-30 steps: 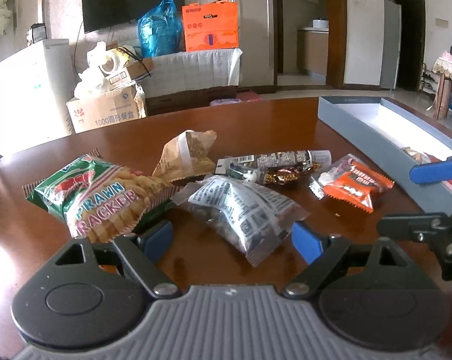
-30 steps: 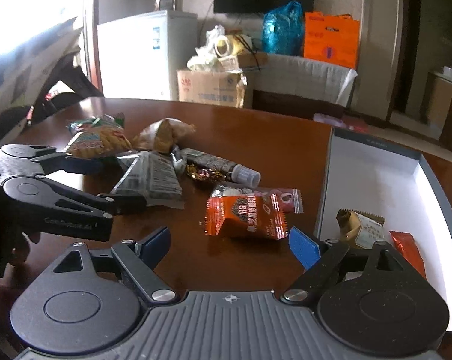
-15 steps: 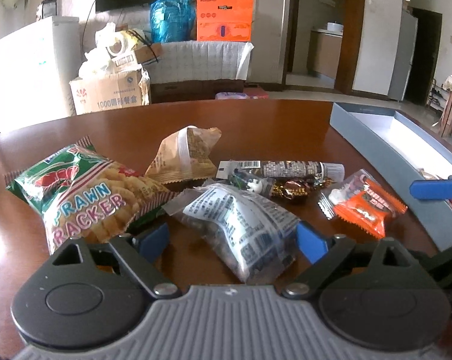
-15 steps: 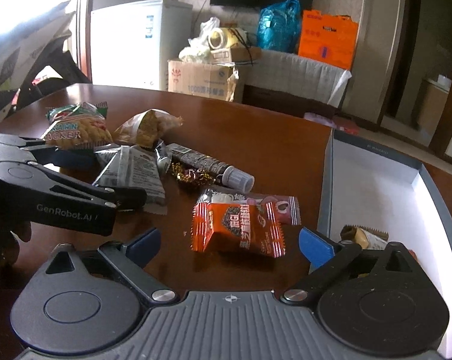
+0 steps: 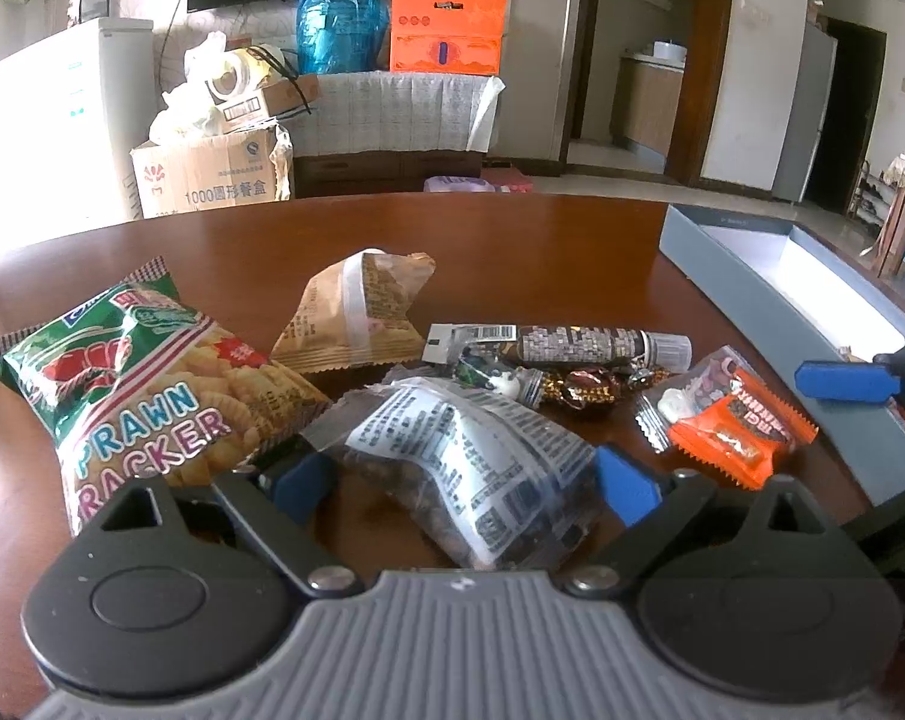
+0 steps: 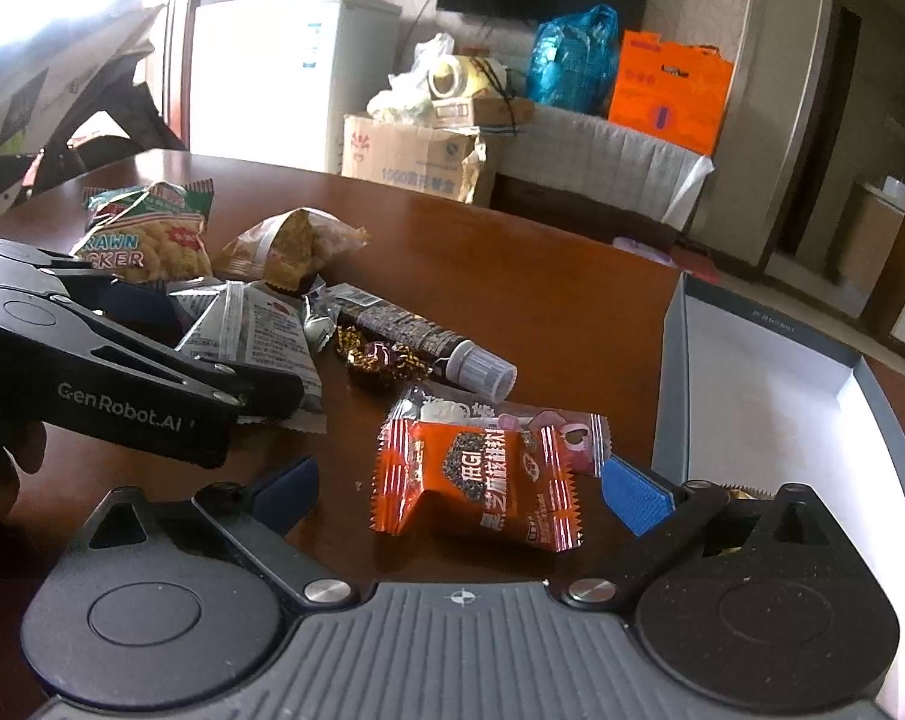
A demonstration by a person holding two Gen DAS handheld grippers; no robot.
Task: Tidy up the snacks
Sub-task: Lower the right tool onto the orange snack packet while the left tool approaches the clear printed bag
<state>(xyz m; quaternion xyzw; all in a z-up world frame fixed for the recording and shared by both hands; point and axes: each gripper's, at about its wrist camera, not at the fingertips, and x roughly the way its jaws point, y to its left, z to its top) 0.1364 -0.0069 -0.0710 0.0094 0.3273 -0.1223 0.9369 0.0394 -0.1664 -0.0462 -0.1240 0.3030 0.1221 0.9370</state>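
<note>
My left gripper (image 5: 464, 480) is open with its jaws either side of a clear packet with white printed text (image 5: 476, 468), low over the brown table (image 5: 542, 252). My right gripper (image 6: 461, 495) is open around an orange snack packet (image 6: 476, 480), which lies on a pink-and-clear packet (image 6: 566, 429). A green prawn cracker bag (image 5: 140, 384), a tan packet (image 5: 356, 318), a dark tube with a white cap (image 5: 578, 345) and foil candies (image 5: 584, 387) lie behind. The grey box (image 6: 764, 396) stands to the right.
The left gripper's body (image 6: 110, 378) shows at the left of the right wrist view. The right gripper's blue fingertip (image 5: 842, 378) shows by the box wall (image 5: 782, 324) in the left wrist view. A small wrapped snack (image 6: 734, 489) lies in the box, mostly hidden.
Both grippers have moved forward and down. The clear packet now sits between the left jaws and the orange packet between the right jaws. Both stay open.
</note>
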